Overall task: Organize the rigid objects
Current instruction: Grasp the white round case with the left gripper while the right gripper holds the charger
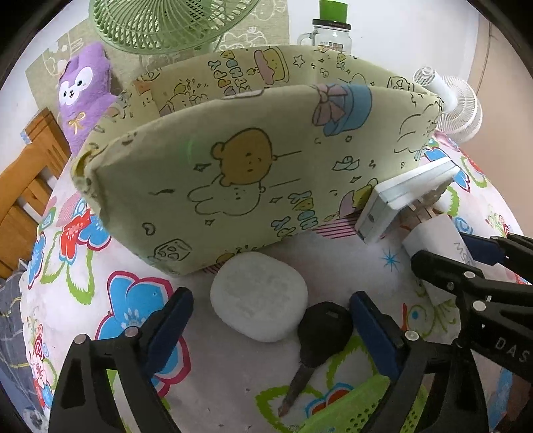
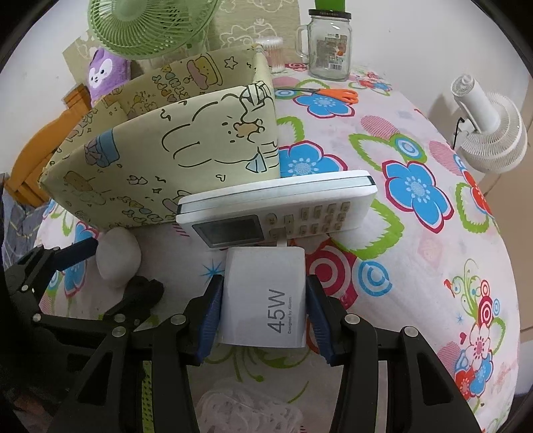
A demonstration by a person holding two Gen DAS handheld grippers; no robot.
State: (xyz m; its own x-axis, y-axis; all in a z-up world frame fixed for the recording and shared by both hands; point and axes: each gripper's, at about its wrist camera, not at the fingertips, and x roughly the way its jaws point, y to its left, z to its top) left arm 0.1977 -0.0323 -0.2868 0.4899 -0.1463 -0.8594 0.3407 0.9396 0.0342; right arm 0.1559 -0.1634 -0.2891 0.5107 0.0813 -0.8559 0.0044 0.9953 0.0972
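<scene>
In the left wrist view my left gripper (image 1: 269, 296) is open over the flowered tablecloth. A white oval case (image 1: 258, 296) and a black key (image 1: 321, 328) lie between its fingers, and neither pad presses on them. My right gripper (image 2: 264, 279) is shut on a white 45W charger (image 2: 266, 299), which also shows at the right edge of the left wrist view (image 1: 433, 239). Just beyond the charger, a white remote control (image 2: 276, 206) rests against the yellow-green fabric box (image 2: 150, 160).
Behind the box stand a green fan (image 1: 166, 23), a purple plush toy (image 1: 83, 96) and a glass jar (image 2: 328, 46). Orange scissors (image 2: 336, 95) lie at the back, and a small white fan (image 2: 489, 133) is at the right. A green perforated basket (image 1: 359, 406) sits under my left gripper.
</scene>
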